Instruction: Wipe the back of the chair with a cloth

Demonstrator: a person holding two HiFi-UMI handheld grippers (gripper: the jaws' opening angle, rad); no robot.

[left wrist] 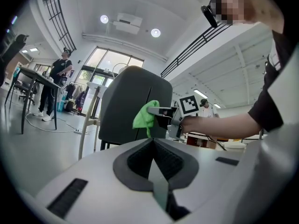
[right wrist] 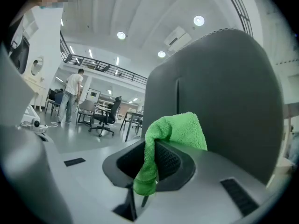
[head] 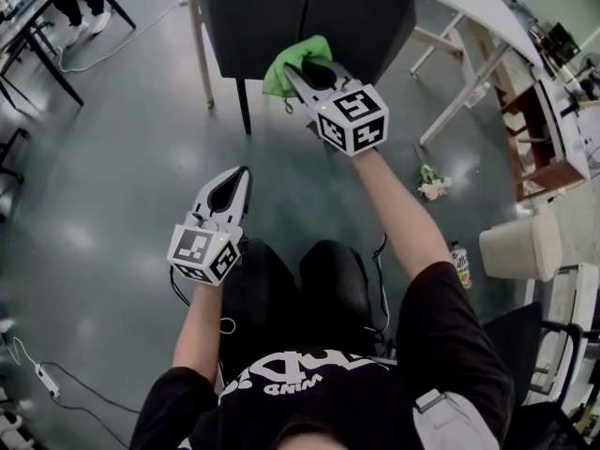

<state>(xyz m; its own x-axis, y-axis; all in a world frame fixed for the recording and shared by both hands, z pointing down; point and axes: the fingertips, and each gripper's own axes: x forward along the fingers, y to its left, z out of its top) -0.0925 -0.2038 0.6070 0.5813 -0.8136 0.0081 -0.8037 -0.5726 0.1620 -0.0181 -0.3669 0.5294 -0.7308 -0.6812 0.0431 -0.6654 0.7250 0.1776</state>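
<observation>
Right hand-held gripper (head: pixel 300 75) is clenched on the green cloth (head: pixel 284 60), a fold hanging down between its jaws. The cloth sits right at the dark grey chair back (head: pixel 281 7), near its lower edge beside the vertical seam. Whether it presses on the surface is hard to tell. Left hand-held gripper (head: pixel 240 180) hangs low over the floor (head: pixel 112 157), jaws closed together on nothing, well apart from the chair.

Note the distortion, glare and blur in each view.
Head view: sharp, with soft ceiling-light glare on the grey floor. Left gripper view: fisheye bending, dark rounded corners, bright windows beyond the chair. Right gripper view: same fisheye; the green cloth is crisp, a mosaic patch sits top left.
</observation>
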